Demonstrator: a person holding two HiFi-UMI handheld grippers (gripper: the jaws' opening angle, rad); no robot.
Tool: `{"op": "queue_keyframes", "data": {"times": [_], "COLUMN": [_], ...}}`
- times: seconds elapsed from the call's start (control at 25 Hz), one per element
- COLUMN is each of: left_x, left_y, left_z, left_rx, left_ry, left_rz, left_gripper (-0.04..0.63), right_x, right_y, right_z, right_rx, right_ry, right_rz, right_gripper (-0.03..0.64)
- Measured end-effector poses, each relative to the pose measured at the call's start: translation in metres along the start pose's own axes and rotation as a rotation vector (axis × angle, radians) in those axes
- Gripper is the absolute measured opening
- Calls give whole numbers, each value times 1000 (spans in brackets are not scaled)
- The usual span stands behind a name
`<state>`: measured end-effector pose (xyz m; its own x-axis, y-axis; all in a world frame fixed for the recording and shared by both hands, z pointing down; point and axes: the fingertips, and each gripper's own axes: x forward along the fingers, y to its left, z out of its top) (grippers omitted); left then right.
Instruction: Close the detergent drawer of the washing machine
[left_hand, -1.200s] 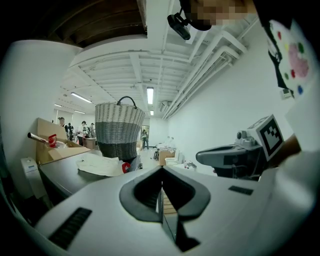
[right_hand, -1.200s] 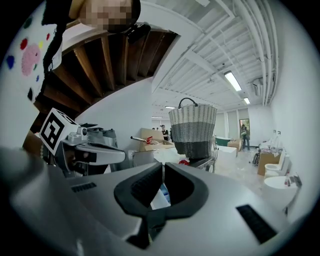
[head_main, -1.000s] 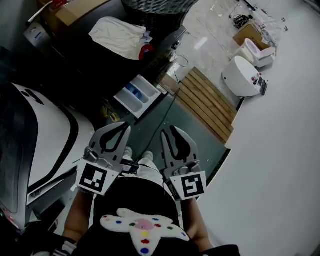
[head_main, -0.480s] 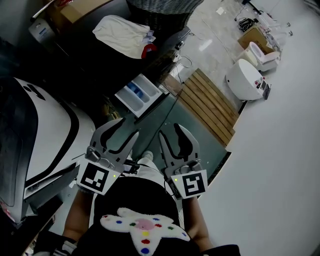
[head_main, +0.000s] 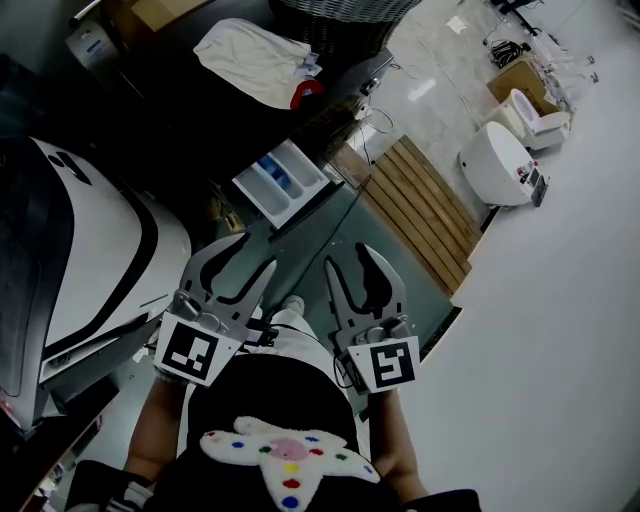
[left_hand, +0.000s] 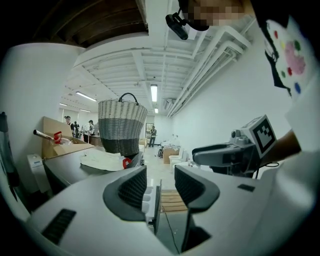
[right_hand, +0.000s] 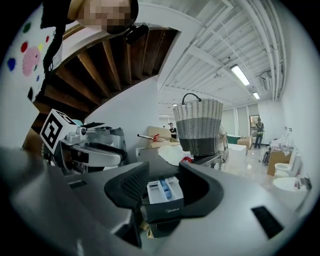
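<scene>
The washing machine (head_main: 345, 85) is the big dark box, and the detergent drawer (head_main: 285, 183) sticks out of its front. The drawer is pulled open. It is white inside, with a blue part in the middle.

To the left of the drawer in the head view there is a big white rounded thing with black lines (head_main: 90, 250). To the right of the drawer a wooden mat (head_main: 425, 210) lies on the floor. Farther right of the drawer, past the mat, sits a white round thing (head_main: 495, 165).

Behind the drawer, on top of the machine, stands a tall woven basket (head_main: 340, 20). It is light at the top and dark at the bottom. A white cloth (head_main: 255, 55) lies on the machine too, just beside the basket. A small red thing (head_main: 305, 92) sits at the edge of the cloth, on the side nearer the drawer.

The left tool (head_main: 253, 252) is in front of the drawer and does not touch it. Its jaws have just been opening and now stand wide, with nothing held between them.

The right tool (head_main: 352, 258) is also in front of the drawer, apart from it. Its jaws have just been opening too and stand wide. In the right gripper view the drawer shows through the gap, but the jaws do not press on it.
</scene>
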<state>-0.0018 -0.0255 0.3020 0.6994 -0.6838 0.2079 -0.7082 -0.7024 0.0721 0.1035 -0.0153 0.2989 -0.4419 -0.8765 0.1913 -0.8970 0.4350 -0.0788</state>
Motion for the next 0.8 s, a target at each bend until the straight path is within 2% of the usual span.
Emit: {"op": "queue_keyframes", "data": {"times": [0.52,0.8], "left_x": [2,7], "left_y": [5,5], "left_z": [-21,-38], "left_rx": [-40,-57], "left_ry": [3,30], "left_rz": [88,127], "left_gripper": [173,173], "right_x": [9,18], "right_y": [-12,-22], "right_z": [-26,-41], "right_rx": [-18,-23], "right_ry": [60,84], "right_rz": [75,111], "right_gripper": [175,176]}}
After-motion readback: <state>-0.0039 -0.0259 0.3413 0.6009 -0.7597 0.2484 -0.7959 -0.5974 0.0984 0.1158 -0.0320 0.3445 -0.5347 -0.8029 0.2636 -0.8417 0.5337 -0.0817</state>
